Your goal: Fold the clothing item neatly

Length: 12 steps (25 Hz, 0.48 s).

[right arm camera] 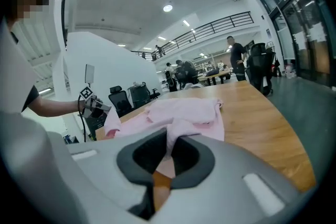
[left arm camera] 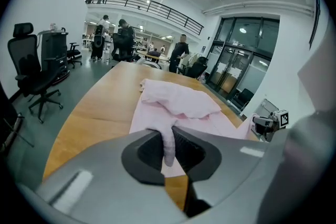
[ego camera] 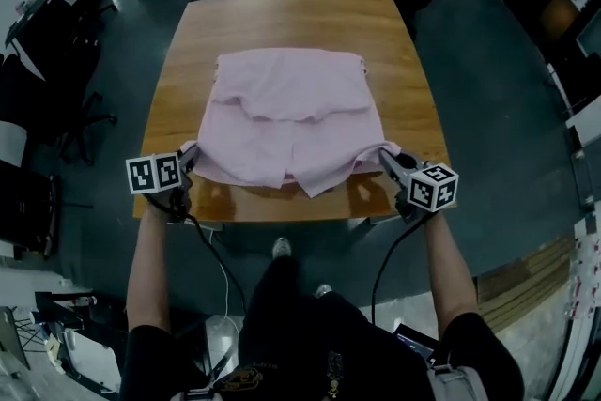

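Shirt (ego camera: 291, 122), pink, at centre of frame on wooden table (ego camera: 282, 14), far part doubled over on itself. Near corners raised off the wood: left gripper (ego camera: 191, 155) at lower left clamped on one, right gripper (ego camera: 387, 157) at lower right clamped on the other. Probably mid-fold of the near edge. Next, likely: carry both corners evenly toward upper frame, keep hem taut, lay square before release.

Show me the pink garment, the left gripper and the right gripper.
pink garment (ego camera: 291, 113), head view, centre of the cloth.
left gripper (left arm camera: 168, 138), left gripper view, between its fingertips.
right gripper (right arm camera: 172, 139), right gripper view, between its fingertips.
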{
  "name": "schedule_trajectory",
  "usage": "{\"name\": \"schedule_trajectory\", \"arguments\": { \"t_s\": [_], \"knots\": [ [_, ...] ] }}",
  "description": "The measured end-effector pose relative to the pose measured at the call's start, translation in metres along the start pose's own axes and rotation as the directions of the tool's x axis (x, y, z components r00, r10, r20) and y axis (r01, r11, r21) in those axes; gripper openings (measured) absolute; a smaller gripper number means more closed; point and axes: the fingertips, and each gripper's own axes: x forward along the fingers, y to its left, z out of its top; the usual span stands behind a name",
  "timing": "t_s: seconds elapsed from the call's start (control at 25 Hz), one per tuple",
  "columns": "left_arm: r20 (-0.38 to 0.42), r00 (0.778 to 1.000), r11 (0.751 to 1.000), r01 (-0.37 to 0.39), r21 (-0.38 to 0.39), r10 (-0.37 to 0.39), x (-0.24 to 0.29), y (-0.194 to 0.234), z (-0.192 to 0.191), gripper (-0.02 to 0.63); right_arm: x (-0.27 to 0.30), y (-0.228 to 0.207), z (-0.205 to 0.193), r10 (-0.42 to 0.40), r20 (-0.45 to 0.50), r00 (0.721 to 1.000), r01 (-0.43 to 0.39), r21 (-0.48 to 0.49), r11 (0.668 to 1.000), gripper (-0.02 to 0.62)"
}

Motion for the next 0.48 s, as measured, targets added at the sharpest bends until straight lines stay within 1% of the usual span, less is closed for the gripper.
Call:
{"name": "schedule_trajectory", "arguments": {
  "t_s": [0.12,0.24,0.4,0.48],
  "knots": [
    [-0.05,0.999,1.0,-0.018,0.016,0.019,0.03,0.019,0.019,0.031,0.021,-0.024,0.01,-0.07,-0.017,0.997,0.07,0.038,0.997,0.012],
    [-0.095,0.995,0.999,-0.023,0.027,0.025,0.064,0.032,0.034,0.032,0.044,-0.054,0.01,-0.146,-0.072,0.987,0.151,0.076,0.986,0.012],
    [-0.146,0.989,0.999,-0.022,0.04,0.028,0.103,0.043,0.047,0.032,0.07,-0.088,0.0,-0.225,-0.163,0.961,0.245,0.115,0.963,0.014],
    [-0.172,0.984,0.998,-0.027,0.052,0.036,0.118,0.05,0.049,0.032,0.078,-0.1,-0.004,-0.264,-0.206,0.942,0.294,0.133,0.946,0.014]
  ]
}}
